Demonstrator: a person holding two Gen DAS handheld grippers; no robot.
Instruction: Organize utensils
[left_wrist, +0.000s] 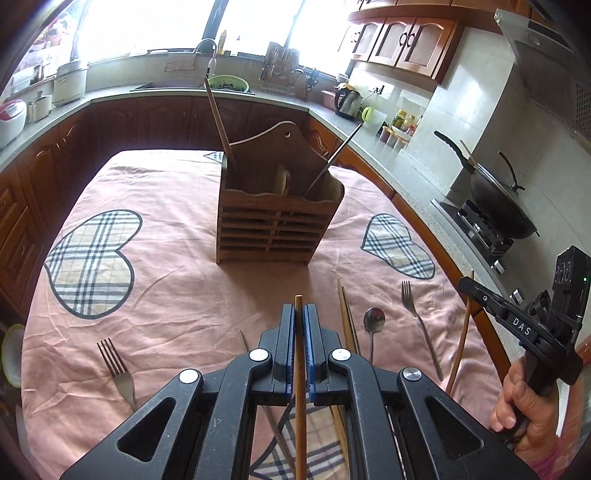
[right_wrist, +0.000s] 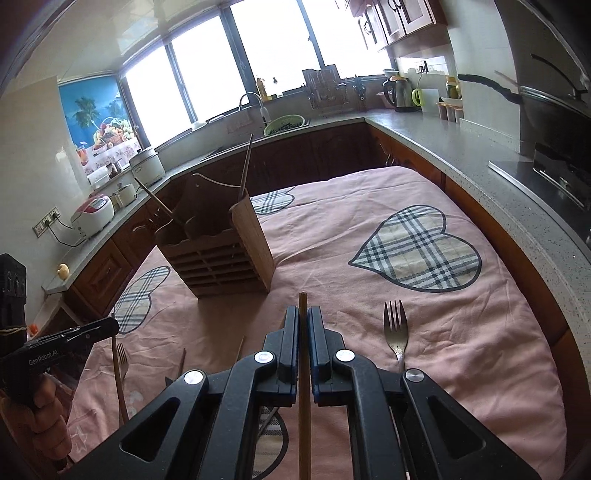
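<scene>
The wooden utensil caddy (left_wrist: 275, 221) stands upright on the pink heart-patterned tablecloth (left_wrist: 166, 288), and everything else sits relative to it. Inside it lean 1 wooden-handled utensil (left_wrist: 221, 127) in the left compartment and 1 thin metal handle (left_wrist: 338, 157) in the right one.

The left gripper (left_wrist: 299, 314) is on the near side of the caddy, its jaws pressed together on 1 wooden chopstick (left_wrist: 300, 387) whose tip pokes out just past the blue pads, pointing at the caddy.

The right gripper (right_wrist: 303, 314) is also nearer than the caddy and off to its right; its jaws are clamped on a second chopstick (right_wrist: 303, 391), tip forward.

On the cloth in front of the caddy lie loose pieces: a pair of chopsticks (left_wrist: 347, 317), just right of them a spoon (left_wrist: 373, 325), then a fork (left_wrist: 419, 325). Another fork (left_wrist: 116, 369) lies to the near left of the caddy. In the right wrist view 1 fork (right_wrist: 396, 332) lies just beside the right gripper.
</scene>
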